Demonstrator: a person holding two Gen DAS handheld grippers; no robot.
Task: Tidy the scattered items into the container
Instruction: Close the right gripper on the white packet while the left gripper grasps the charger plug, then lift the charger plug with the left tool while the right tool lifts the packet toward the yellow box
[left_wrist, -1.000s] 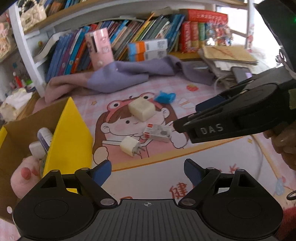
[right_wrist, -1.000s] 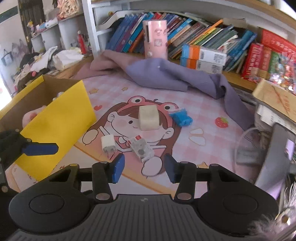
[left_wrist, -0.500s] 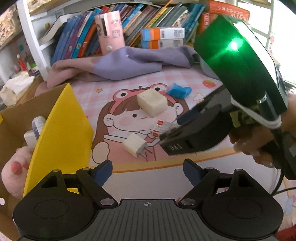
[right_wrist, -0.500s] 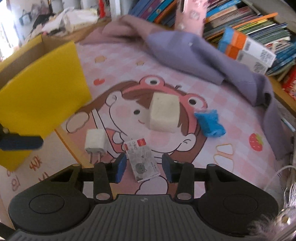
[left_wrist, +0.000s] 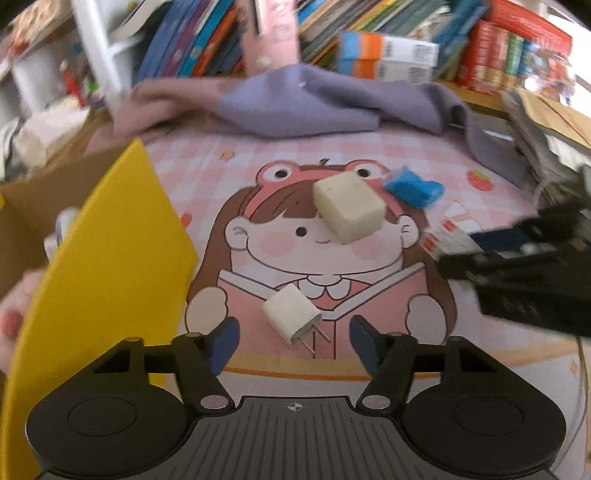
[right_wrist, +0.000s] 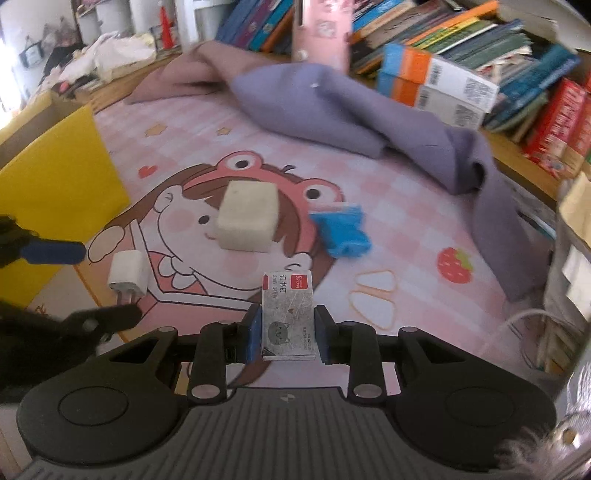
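Both your hands have dropped and been closing: right gripper (right_wrist: 283, 334) clamps the staple box (right_wrist: 288, 317), left gripper (left_wrist: 293, 341) straddles the charger plug (left_wrist: 291, 318) at twelve o'clock, fingers unclenched—squeeze squarely.

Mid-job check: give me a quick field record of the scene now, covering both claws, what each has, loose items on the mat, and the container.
right claw: shut on the staple box, pads pressing both sides
left claw: jaws have just been closing, not yet touching; white charger plug lies between them on the mat
loose on mat: cream foam block, blue wrapper
container: cardboard box with yellow flap, left of the mat, some items already inside
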